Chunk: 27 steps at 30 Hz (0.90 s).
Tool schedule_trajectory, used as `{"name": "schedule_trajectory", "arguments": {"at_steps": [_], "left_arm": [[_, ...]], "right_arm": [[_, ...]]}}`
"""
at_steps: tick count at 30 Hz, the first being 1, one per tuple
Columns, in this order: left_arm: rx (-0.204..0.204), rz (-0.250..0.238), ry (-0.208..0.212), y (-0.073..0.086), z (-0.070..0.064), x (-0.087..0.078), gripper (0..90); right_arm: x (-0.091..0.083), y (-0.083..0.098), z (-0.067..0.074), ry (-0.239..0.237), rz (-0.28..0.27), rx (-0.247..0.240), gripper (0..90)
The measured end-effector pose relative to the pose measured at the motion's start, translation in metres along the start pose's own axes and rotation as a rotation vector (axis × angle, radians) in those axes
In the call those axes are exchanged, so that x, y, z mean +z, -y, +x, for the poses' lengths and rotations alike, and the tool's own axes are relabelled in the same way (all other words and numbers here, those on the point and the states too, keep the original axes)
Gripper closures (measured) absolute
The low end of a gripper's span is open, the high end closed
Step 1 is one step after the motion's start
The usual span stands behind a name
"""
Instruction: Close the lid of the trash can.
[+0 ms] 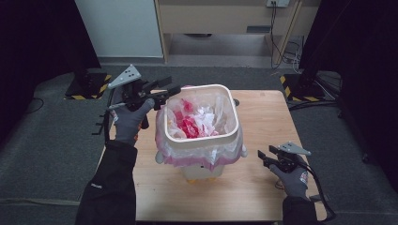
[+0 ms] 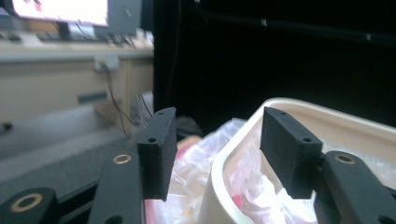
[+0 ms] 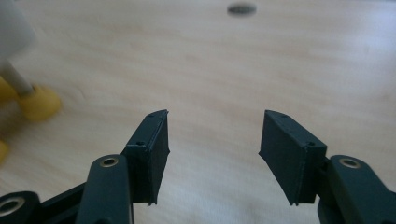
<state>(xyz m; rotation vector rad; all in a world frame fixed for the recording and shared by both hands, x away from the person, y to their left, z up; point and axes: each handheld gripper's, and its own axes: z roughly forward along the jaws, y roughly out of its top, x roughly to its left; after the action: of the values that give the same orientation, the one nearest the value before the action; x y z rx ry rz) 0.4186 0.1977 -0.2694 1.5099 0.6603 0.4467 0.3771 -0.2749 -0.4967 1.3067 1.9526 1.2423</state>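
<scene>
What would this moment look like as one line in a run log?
left gripper: open at bin rim, bag edge between fingers | right gripper: open, empty, over table

We saw a pale wooden table (image 1: 263, 187) standing on grey carpet (image 1: 42, 154). Black curtains (image 1: 28, 42) hung at both sides, with yellow-and-black striped stand bases (image 1: 89, 86) beneath them. Behind stood a light wood cabinet (image 1: 220, 18), cables (image 1: 281, 47) trailing beside it. A bright screen (image 2: 60, 10), probably a monitor, glowed on a desk (image 2: 56, 51).
</scene>
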Motion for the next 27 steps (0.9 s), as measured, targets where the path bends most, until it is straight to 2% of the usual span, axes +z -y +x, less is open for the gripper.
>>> {"name": "schedule_trajectory", "arguments": {"at_steps": [3,5,8,11,13,17,20,23,27], "left_arm": [[0.008,-0.036,-0.060,0.001,0.000,-0.013,44.1],[0.024,-0.047,-0.127,0.004,0.000,-0.022,42.8],[0.018,-0.061,-0.204,0.013,0.001,-0.032,41.7],[-0.017,-0.055,-0.245,0.024,-0.001,-0.036,41.0],[-0.008,-0.038,-0.264,0.030,-0.003,-0.036,40.3],[-0.017,-0.029,-0.267,0.040,-0.011,-0.034,39.8],[-0.028,-0.024,-0.248,0.045,-0.015,-0.033,38.7],[-0.040,-0.018,-0.237,0.049,-0.018,-0.032,38.7],[-0.058,-0.025,-0.226,0.053,-0.018,-0.033,38.7]], "right_arm": [[-0.007,-0.011,0.001,-0.002,-0.080,0.013,41.4],[-0.011,-0.018,0.001,0.003,-0.119,0.016,40.2],[-0.019,-0.030,0.003,0.016,-0.182,0.018,40.3],[-0.026,-0.046,0.006,0.003,-0.240,0.036,40.4],[-0.030,-0.058,0.008,-0.007,-0.267,0.038,40.5],[-0.039,-0.086,0.011,-0.019,-0.330,0.032,41.2],[-0.046,-0.106,0.014,-0.034,-0.360,0.030,40.9],[-0.049,-0.125,0.016,-0.048,-0.377,0.013,40.9],[-0.052,-0.148,0.017,-0.079,-0.389,0.017,42.1]]}}
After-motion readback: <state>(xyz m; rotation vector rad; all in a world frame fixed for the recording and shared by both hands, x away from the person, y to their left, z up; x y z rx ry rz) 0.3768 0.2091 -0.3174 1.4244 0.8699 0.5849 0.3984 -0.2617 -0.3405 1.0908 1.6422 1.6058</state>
